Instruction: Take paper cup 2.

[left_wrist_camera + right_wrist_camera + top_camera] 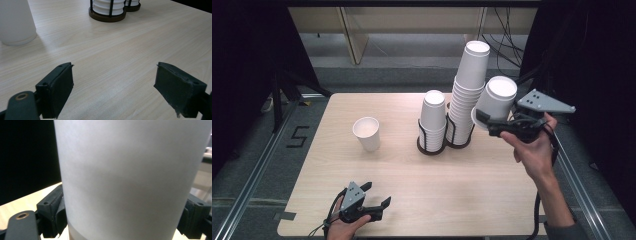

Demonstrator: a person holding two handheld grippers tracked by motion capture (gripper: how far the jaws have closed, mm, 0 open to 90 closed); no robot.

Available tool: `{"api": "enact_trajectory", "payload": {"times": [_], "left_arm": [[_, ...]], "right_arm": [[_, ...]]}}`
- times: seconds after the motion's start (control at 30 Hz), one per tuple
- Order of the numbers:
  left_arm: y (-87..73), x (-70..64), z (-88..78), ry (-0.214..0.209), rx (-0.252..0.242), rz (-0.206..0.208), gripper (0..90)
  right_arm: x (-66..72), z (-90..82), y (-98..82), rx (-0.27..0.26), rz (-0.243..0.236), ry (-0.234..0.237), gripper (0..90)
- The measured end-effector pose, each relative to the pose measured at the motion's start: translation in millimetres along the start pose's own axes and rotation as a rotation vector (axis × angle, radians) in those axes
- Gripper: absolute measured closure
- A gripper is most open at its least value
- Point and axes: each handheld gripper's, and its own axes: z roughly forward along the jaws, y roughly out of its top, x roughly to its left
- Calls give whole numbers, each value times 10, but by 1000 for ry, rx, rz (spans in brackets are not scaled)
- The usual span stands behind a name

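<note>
My right gripper (484, 122) is shut on a white paper cup (496, 101), held upside down and tilted in the air to the right of the tall cup stack (468, 92). Up close, that cup (130, 180) sits squeezed between both jaws. A shorter stack of inverted cups (432, 118) stands in a black wire holder (432, 145) beside the tall one. A single cup (367, 133) stands upright, mouth up, on the left half of the table. My left gripper (377, 195) rests open near the front edge, with nothing between its jaws (113, 92).
The wooden table (412, 190) has bare room in front of the holders and between the grippers. The single cup (15, 22) stands ahead and left of the left gripper, the holder base (107, 15) farther ahead. Cables and a shelf lie beyond the table.
</note>
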Motion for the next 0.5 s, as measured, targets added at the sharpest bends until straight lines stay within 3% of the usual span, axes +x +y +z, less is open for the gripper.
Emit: {"api": "enact_trajectory", "payload": {"times": [0.1, 0.27, 0.3, 0.5], "left_arm": [[0, -12, 6, 2, 9, 6, 145], [-3, -22, 27, -5, 3, 5, 146], [1, -19, 28, -6, 1, 4, 146], [13, 14, 18, 5, -1, 8, 146]], "right_arm": [[112, 91, -190, 7, -12, 30, 148], [299, 225, -466, 26, 37, 102, 148], [313, 256, -503, 33, 18, 104, 148], [396, 362, -706, 73, 20, 140, 148]]}}
